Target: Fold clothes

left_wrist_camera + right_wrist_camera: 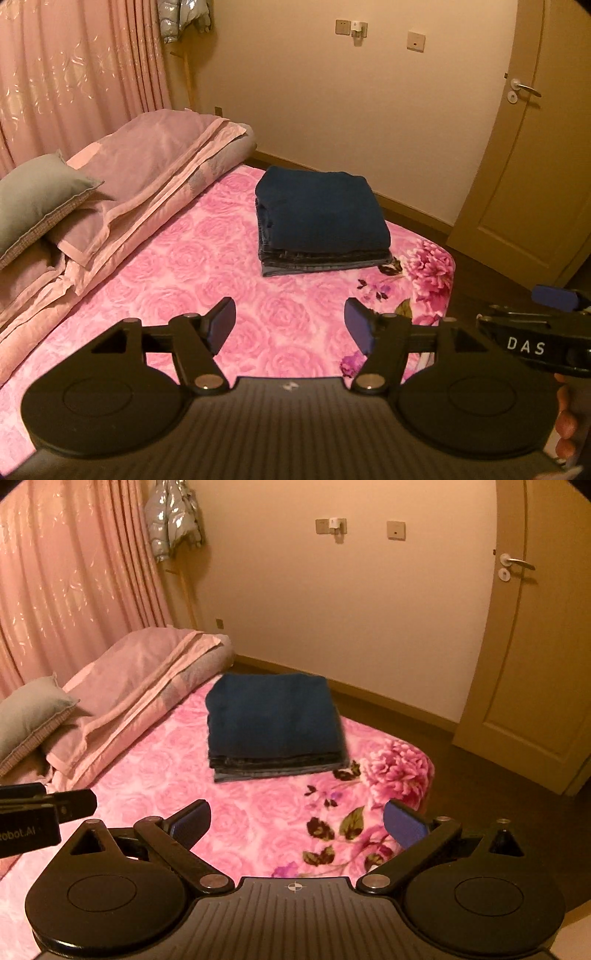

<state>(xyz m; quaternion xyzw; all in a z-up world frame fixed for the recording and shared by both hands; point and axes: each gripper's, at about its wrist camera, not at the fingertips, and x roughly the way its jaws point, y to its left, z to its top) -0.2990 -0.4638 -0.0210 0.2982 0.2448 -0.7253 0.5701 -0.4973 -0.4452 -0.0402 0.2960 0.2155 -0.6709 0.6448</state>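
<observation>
Both black tools, left tool (pixel 290 326) and right tool (pixel 297 825), spread apart, empty. Folded dark-blue denim stack (pixel 323 219) rests on pink rose-print bed blanket (pixel 184 280), well beyond them.

- A bedroom in a home.
- A bed (pixel 155 295) fills the near part of both views, spread with a pink rose-print blanket.
- Along the bed's left side lie a folded pink quilt (pixel 166 155) and pillows (pixel 33 199), one of them grey-green.
- Left of the bed hang long pink curtains (pixel 74 74).
- Past the bed's far end, a jacket (pixel 171 517) hangs on a wooden stand in the corner.
- The plain wall beyond the bed carries switches (pixel 415 40).
- Right of the bed, across dark floor, stands a door (pixel 535 166) with a lever handle.
</observation>
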